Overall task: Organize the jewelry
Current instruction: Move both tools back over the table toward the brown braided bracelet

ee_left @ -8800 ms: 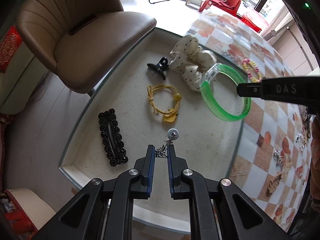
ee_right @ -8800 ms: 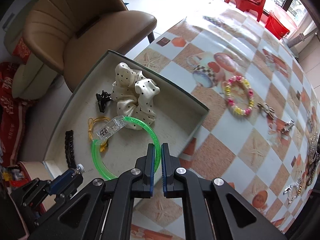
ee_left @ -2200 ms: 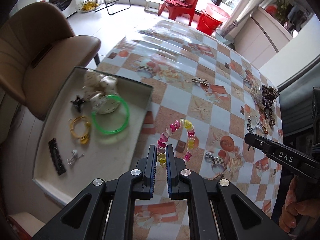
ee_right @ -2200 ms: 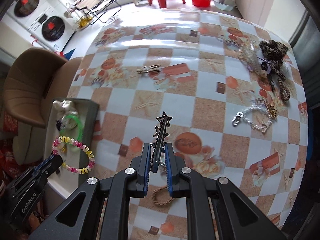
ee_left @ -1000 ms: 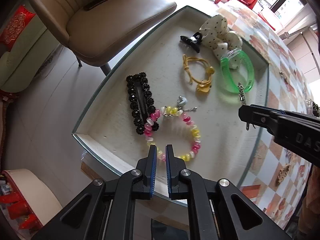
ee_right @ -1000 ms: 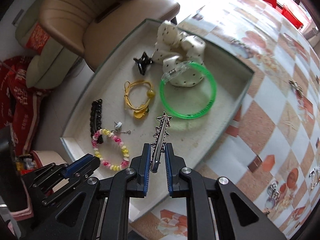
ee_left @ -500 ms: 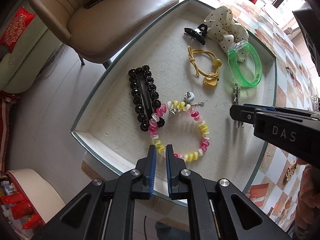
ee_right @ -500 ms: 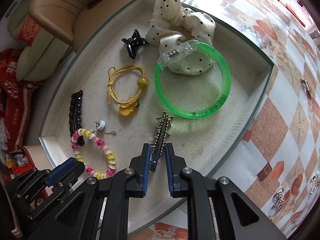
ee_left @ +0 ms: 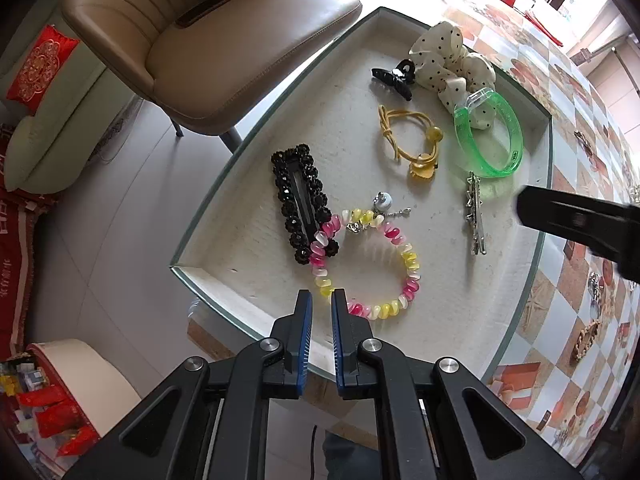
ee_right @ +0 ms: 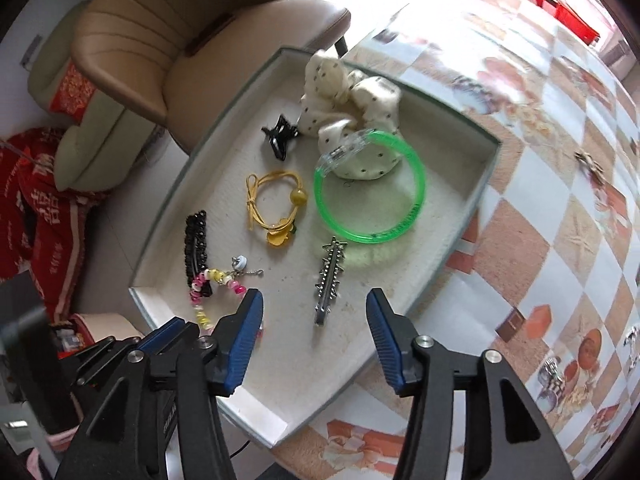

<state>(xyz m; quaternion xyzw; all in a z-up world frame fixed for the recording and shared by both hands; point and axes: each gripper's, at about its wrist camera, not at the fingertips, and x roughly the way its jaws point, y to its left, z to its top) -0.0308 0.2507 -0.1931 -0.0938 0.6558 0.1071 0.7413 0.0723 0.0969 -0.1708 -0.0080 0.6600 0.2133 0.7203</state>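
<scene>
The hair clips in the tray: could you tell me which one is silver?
The spiky silver clip below the green bangle; the beaded barrette and claw clip are black.

Silver spiked metal hair clip [ee_right: 329,280] lies flat in the shallow white tray [ee_right: 478,196], just below the translucent green plastic bangle [ee_right: 370,184]. Pink-and-yellow beaded bracelet [ee_left: 370,264] lies flat, overlapping the black beaded barrette [ee_left: 302,204].
</scene>
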